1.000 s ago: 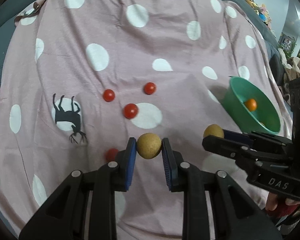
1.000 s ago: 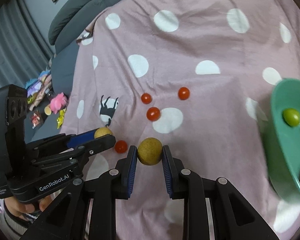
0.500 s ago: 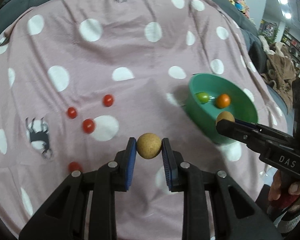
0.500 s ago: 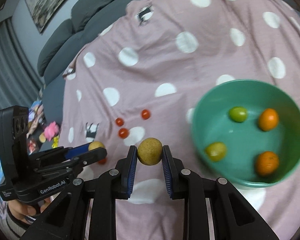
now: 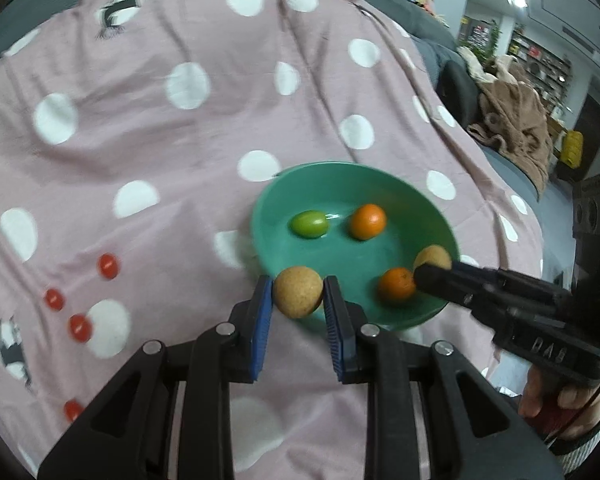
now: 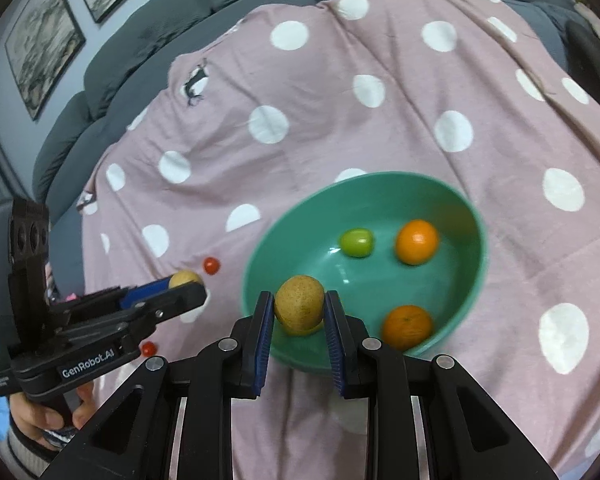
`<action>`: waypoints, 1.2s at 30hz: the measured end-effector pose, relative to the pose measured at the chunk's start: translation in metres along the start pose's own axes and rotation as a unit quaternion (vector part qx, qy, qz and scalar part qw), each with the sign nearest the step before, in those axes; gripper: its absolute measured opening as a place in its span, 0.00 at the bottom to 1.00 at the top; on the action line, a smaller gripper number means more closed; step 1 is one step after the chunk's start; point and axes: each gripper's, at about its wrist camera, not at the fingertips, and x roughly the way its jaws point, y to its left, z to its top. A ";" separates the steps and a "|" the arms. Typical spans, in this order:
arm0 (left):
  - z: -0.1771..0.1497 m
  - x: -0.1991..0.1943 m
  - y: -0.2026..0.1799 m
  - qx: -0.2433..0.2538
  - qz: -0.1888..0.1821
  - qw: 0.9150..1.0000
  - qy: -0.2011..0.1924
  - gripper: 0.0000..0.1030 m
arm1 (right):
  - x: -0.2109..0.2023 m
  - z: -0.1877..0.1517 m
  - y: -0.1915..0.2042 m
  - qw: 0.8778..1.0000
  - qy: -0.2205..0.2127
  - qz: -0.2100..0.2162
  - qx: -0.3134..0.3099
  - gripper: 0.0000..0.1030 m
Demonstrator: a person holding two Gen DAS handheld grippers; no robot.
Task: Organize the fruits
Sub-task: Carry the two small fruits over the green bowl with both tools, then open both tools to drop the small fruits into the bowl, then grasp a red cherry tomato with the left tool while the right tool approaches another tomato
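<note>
A: Right, both grippers are loaded. The left gripper (image 5: pixel 298 298) is clamped on a tan, speckled round fruit (image 5: pixel 298 297), and the right gripper (image 6: pixel 299 307) is clamped on another tan fruit (image 6: pixel 299 307) of the same kind.

B: Where do they sit against the green bowl (image 6: pixel 466 204)?

A: The right one's fruit hangs over the bowl's near-left inside wall. The left one's fruit, seen from its own camera, is about at the bowl's near rim (image 5: pixel 400 322), perhaps just outside it; I can't tell which.

B: So how should the drop go?

A: I'd bring each fruit well inside the rim and low over a bare patch of the floor before parting the jaws. These are round and firm-looking, so they will likely roll. There are already two orange fruits (image 6: pixel 416 242) and a small green one (image 6: pixel 356 243) in there; let go between them, not on top. One gripper at a time would keep the two tools from knocking together.

B: And what's left afterwards?

A: Small red tomatoes (image 5: pixel 108 266) lie on the pink dotted cloth (image 5: pixel 140 100) toward its left edge, well apart from the bowl. Four show in the left view.

B: The bowl itself?

A: It sits on soft, creased cloth, so a nudge on the rim could tip it.
</note>
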 end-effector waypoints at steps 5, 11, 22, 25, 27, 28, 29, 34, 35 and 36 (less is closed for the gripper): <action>0.007 0.027 -0.017 0.016 -0.017 1.000 0.016 0.25 | 0.002 -0.002 -0.012 1.000 0.002 -0.024 0.000 0.26; 0.003 0.046 -0.019 0.013 -0.007 0.999 0.036 0.24 | 0.005 -0.004 -0.020 0.999 0.011 -0.047 -0.004 0.26; -0.003 0.016 -0.007 -0.001 0.001 1.000 0.007 0.59 | 0.001 -0.003 -0.019 0.999 0.007 -0.048 0.007 0.36; -0.015 -0.003 0.011 -0.022 0.008 1.000 0.002 0.59 | -0.005 -0.003 -0.016 0.999 0.001 -0.037 0.009 0.36; -0.027 -0.015 0.025 -0.037 0.017 0.999 0.002 0.59 | -0.007 -0.004 -0.011 1.000 -0.001 -0.024 0.004 0.36; -0.034 -0.021 0.033 -0.045 0.027 0.999 0.003 0.60 | -0.008 -0.005 -0.007 1.000 -0.002 -0.017 0.000 0.36; -0.043 -0.027 0.042 -0.055 0.039 0.998 0.005 0.60 | -0.009 -0.005 -0.002 1.000 -0.003 -0.007 -0.007 0.36; -0.087 -0.055 0.085 -0.106 0.082 0.991 0.023 0.61 | -0.010 -0.012 0.026 0.998 0.001 0.034 -0.055 0.36; -0.095 -0.060 0.093 -0.115 0.092 0.989 0.025 0.61 | -0.008 -0.014 0.034 0.997 0.005 0.044 -0.067 0.37; -0.102 -0.065 0.100 -0.124 0.100 0.987 0.027 0.61 | -0.006 -0.016 0.041 0.996 0.009 0.053 -0.077 0.37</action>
